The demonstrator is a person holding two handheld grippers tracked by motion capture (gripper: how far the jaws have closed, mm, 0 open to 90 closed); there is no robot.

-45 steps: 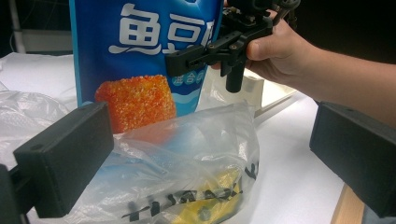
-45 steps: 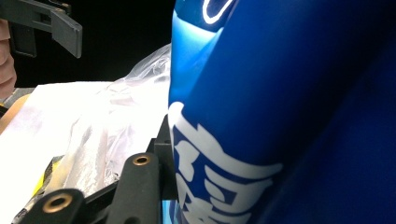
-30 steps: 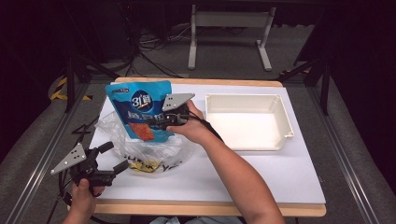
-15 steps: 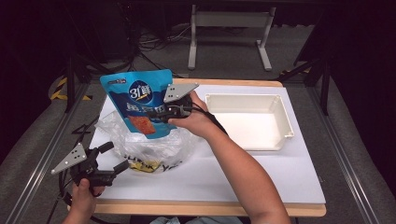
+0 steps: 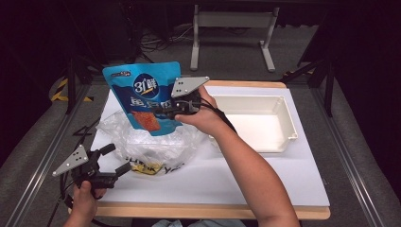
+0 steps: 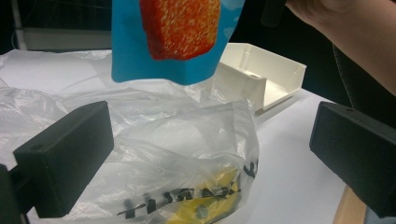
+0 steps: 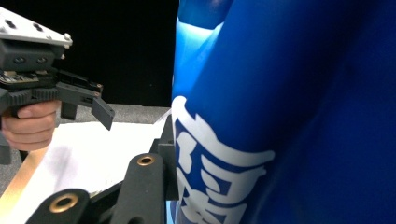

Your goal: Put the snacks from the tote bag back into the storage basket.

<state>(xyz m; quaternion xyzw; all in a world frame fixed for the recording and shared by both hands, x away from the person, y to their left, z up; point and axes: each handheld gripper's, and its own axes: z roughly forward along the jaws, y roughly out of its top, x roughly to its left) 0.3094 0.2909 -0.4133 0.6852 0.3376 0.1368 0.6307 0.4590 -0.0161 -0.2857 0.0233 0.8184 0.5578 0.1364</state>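
Note:
A blue snack pouch with a red picture hangs upright above a clear plastic bag; my right gripper is shut on its right edge. In the right gripper view the pouch is pressed against my left jaw. The left gripper view looks up at the pouch's lower end over the crumpled bag, which has yellow and black print. My left gripper stands open at the table's front left, just beside the bag, with nothing between its pads.
A white rectangular tray sits on the white table top at the right, also in the left gripper view as the tray. The table's wooden front edge runs below. Dark floor and metal stand legs lie behind.
My right gripper has lifted the blue pouch up out of the plastic bag and a little leftward. The left gripper has stayed put.

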